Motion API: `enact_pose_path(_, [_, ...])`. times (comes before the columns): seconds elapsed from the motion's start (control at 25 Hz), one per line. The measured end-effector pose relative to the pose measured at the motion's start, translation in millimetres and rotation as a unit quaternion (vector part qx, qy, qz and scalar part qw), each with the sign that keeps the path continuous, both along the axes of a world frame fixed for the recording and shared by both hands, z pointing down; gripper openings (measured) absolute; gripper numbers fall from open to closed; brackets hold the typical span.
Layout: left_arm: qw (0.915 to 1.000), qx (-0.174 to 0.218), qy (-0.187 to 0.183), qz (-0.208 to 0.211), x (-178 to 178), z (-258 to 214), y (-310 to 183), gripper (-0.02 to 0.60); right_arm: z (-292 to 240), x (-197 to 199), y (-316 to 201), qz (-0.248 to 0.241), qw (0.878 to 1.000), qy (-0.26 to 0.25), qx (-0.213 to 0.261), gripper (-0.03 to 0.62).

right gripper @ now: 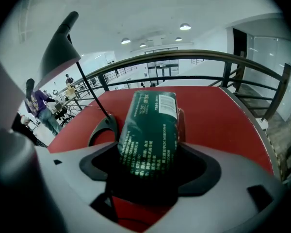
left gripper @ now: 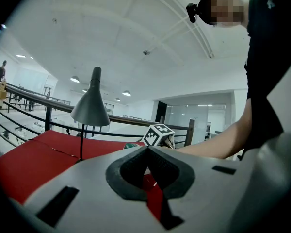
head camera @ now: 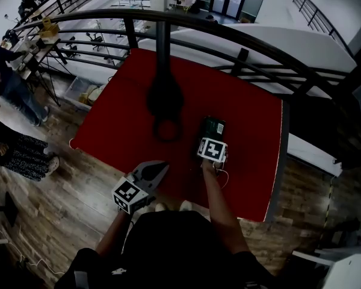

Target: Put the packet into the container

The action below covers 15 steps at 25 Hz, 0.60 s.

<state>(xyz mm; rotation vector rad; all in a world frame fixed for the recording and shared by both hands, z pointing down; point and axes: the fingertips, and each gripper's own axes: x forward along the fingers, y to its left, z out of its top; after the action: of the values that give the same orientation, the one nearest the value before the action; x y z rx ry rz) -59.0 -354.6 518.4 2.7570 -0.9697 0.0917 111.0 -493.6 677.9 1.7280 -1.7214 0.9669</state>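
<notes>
The packet [right gripper: 149, 127] is dark green with pale print and a barcode. It sticks out forward from between the jaws of my right gripper [right gripper: 148, 165], which are shut on its near end. In the head view the packet [head camera: 214, 125] lies ahead of the right gripper [head camera: 212, 136] over the red table [head camera: 126, 125], right of centre. A thin reddish edge [right gripper: 182, 123] runs along the packet's right side; I cannot tell what it belongs to. My left gripper [head camera: 159, 168] is shut and empty at the table's near edge. Its shut jaws [left gripper: 148, 152] point towards the right gripper's marker cube [left gripper: 158, 135].
A black desk lamp [head camera: 164, 92] stands mid-table, its ring base [head camera: 167, 129] just left of the packet. A dark railing [head camera: 228, 38] curves round the table's far side. People [head camera: 6, 80] stand by desks at the far left. Wooden floor lies below the near edge.
</notes>
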Motion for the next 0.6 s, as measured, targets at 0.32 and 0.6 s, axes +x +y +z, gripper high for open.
enact_pose_path(0.32, [1.0,-0.004,-0.002,-0.004,-1.9,0.3,-2.0,0.008,17.0,-3.2,1.5,-0.004,1.0,0.008,-0.017,0.387])
enact_pose_path(0.6, [1.0,-0.005,0.002,-0.003,-7.2,1.7,-4.3,0.008,16.1,-7.9,-3.0,-0.013,1.0,0.016,0.008,0.387])
